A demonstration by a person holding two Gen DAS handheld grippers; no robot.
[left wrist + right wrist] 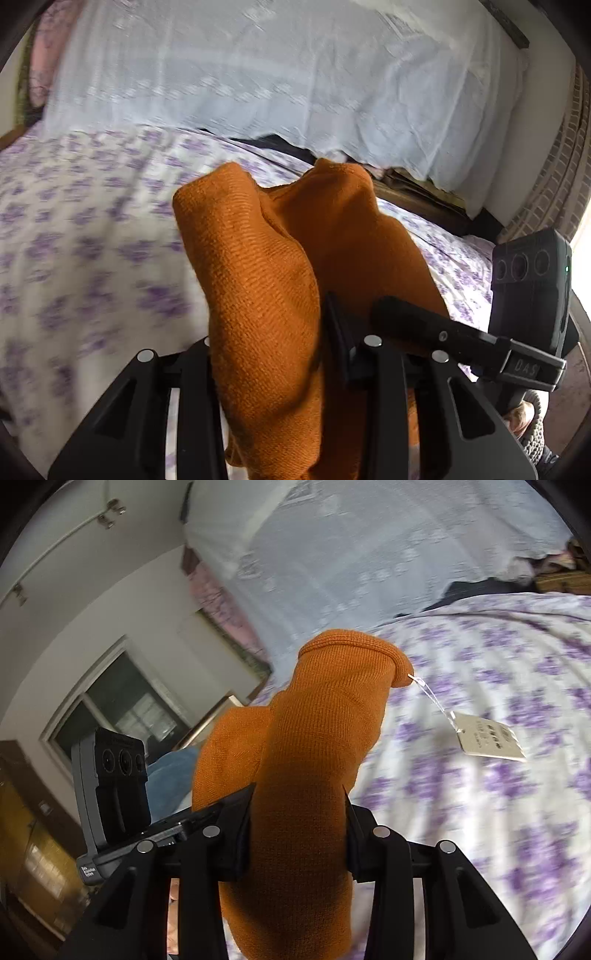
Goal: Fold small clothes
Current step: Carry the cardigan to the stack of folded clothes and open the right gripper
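Orange knit garment lifted over the bed.
Both tools pinch it; its long axis runs away from each camera.

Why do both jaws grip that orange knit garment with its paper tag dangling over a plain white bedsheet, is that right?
Not quite: the bedsheet is white with purple flowers, not plain, as the right wrist view shows. Both jaws do grip the orange knit garment, paper tag dangling.

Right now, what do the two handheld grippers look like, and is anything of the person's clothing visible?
Both are matte black plastic with angular, triangular-cutout finger links and round silver pivot pins. The left gripper and right gripper each carry a dark grey camera block with three round lenses; the right gripper's block shows a green light and "DAS" lettering on its base. A grey knitted cuff shows.
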